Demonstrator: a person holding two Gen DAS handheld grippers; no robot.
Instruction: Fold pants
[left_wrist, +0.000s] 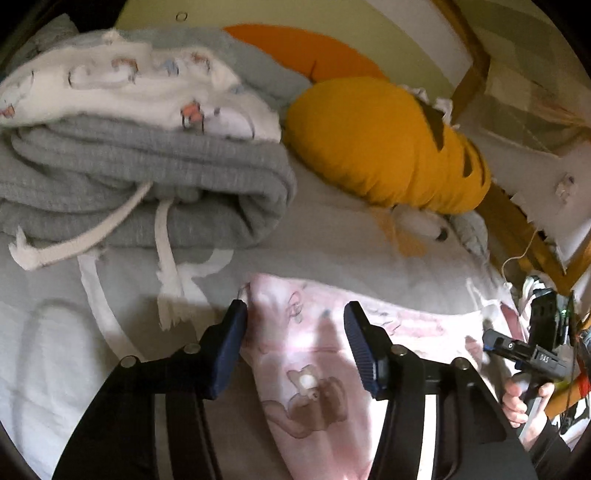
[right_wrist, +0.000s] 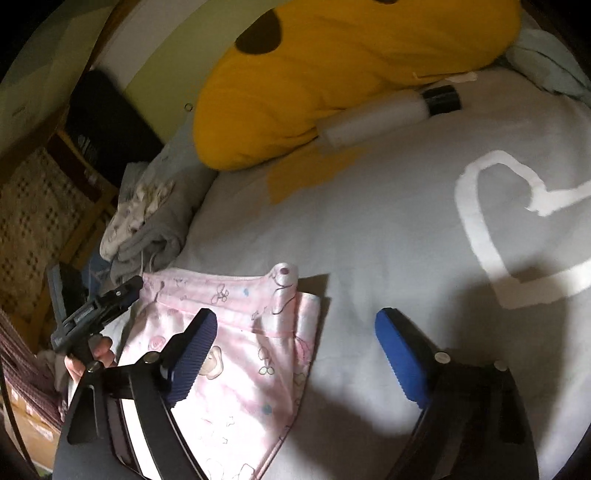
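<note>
Pink printed pants (left_wrist: 314, 369) lie flat on the grey bed cover (left_wrist: 332, 240). My left gripper (left_wrist: 295, 317) hovers low over their waistband's left corner. Its jaws stand apart with the fabric between them, the left pad close to the cloth edge and the right pad clear of it. In the right wrist view, my right gripper (right_wrist: 297, 314) is wide open around the pants' (right_wrist: 251, 369) other waistband corner, left finger above the cloth, right finger above bare cover. Each gripper appears in the other's view: the right gripper (left_wrist: 517, 350) and the left gripper (right_wrist: 99, 310), both in a hand.
A stack of folded grey and white clothes (left_wrist: 147, 184) sits at the back left. Behind the pants lies a yellow plush pillow (left_wrist: 388, 147) with a white roller (right_wrist: 388, 114) beside it. The wooden bed frame (left_wrist: 517, 221) bounds the right side. A white heart (right_wrist: 480, 221) is printed on the cover.
</note>
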